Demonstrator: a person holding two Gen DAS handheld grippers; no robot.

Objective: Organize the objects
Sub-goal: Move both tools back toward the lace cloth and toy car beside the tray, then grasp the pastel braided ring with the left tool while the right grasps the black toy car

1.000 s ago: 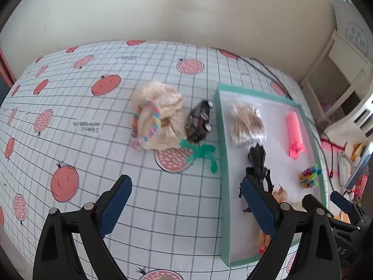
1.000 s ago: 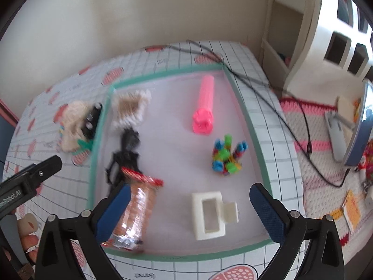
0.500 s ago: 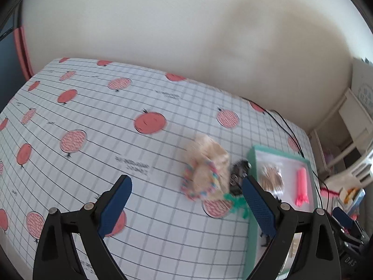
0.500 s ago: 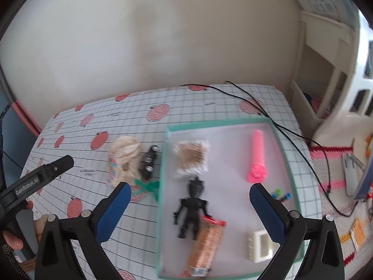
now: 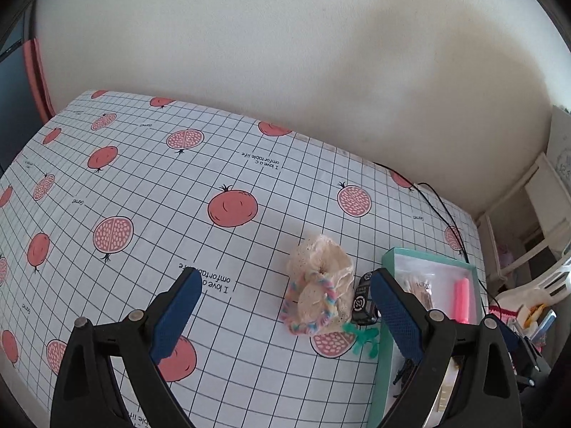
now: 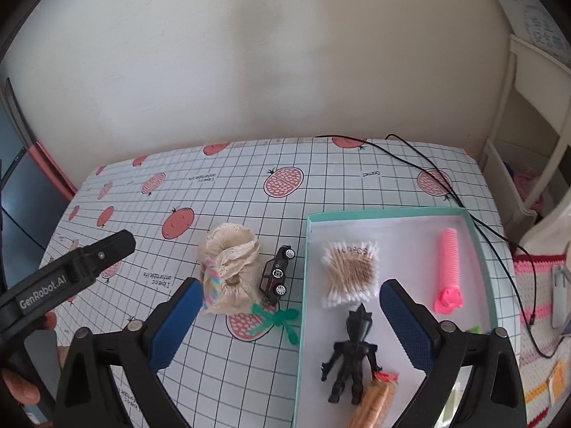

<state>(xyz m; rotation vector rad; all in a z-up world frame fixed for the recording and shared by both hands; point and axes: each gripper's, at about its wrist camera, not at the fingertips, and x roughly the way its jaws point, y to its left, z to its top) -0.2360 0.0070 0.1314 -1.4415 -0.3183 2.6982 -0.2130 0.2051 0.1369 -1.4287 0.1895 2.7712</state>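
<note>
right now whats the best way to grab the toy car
Grip the toy car across its two long sides, at mid-body between the wheels, coming from above. It rests on its wheels, angled on the cloth, with a scrunchie close on one side and the tray wall on the other, so a low sideways approach looks crowded.

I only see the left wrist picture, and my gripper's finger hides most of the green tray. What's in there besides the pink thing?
Observer: A black toy figure lies in the tray, just nearer than the cotton swabs.
Operator: Anything else?
Observer: An orange snack packet lies beside the figure's legs, toward the near edge.
Operator: Is the other gripper holding something?
Observer: No, the right gripper is open and empty.
</note>
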